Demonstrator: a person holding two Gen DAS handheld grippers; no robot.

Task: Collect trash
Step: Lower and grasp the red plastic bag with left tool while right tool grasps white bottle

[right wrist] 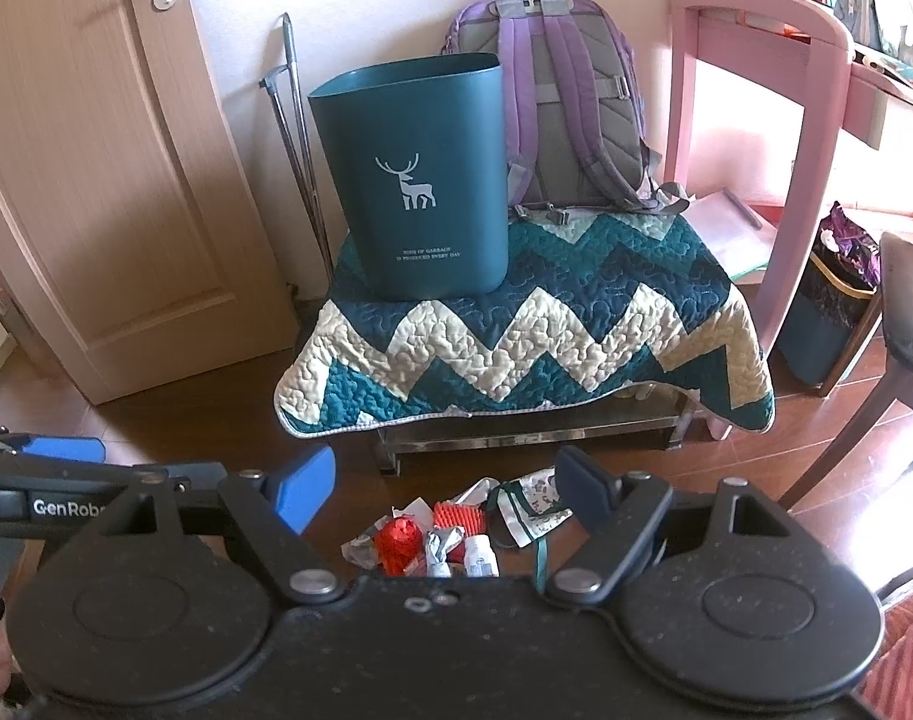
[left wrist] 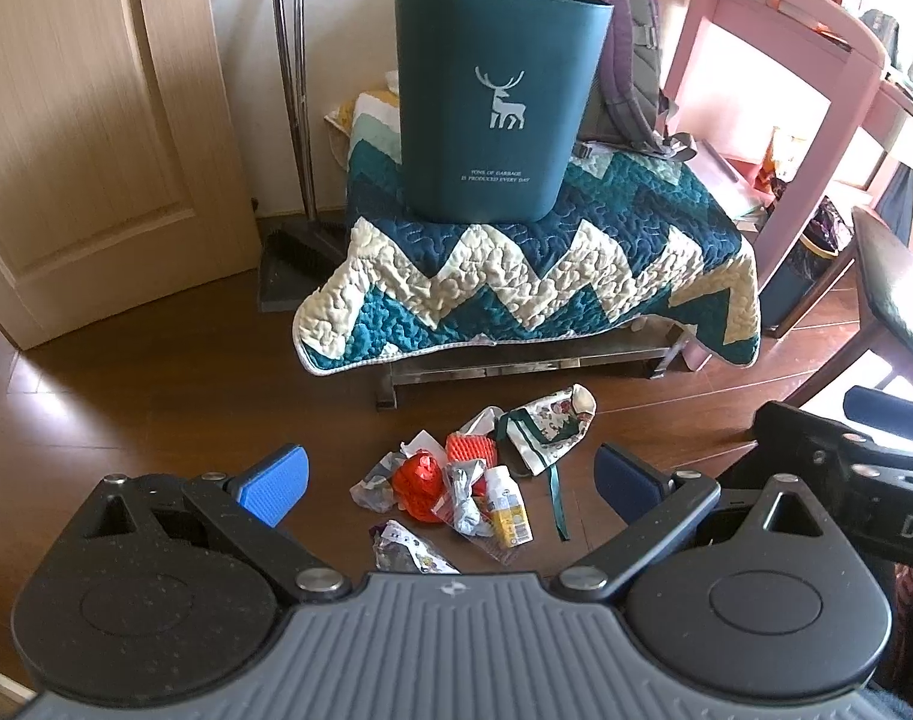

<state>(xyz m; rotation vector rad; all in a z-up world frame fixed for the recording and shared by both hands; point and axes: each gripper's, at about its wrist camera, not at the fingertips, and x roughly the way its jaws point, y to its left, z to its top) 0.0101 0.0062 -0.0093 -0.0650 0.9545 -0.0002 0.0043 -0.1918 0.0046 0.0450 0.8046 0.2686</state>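
Note:
A dark green bin with a white deer point(left wrist: 492, 96) point(right wrist: 417, 180) stands upright on a quilt-covered bench. A pile of trash lies on the wooden floor in front of the bench: a red crumpled wrapper point(left wrist: 419, 483) point(right wrist: 399, 546), an orange foam net point(left wrist: 471, 449), silver foil point(left wrist: 465, 495), a small white and yellow bottle point(left wrist: 507, 510), a patterned wrapper point(left wrist: 405, 549) and a floral pouch with a green ribbon point(left wrist: 552, 426) point(right wrist: 531, 504). My left gripper point(left wrist: 450, 489) is open and empty above the pile. My right gripper point(right wrist: 447, 489) is open and empty, also above the pile.
The zigzag quilt point(left wrist: 516, 264) hangs over the bench's front. A purple backpack point(right wrist: 567, 102) leans behind the bin. A pink desk point(right wrist: 768, 120) stands at the right, a second bin point(right wrist: 828, 312) under it, a dark chair point(right wrist: 900, 324) at far right. A door point(right wrist: 96, 180) and a broom with dustpan point(left wrist: 294, 198) are at the left.

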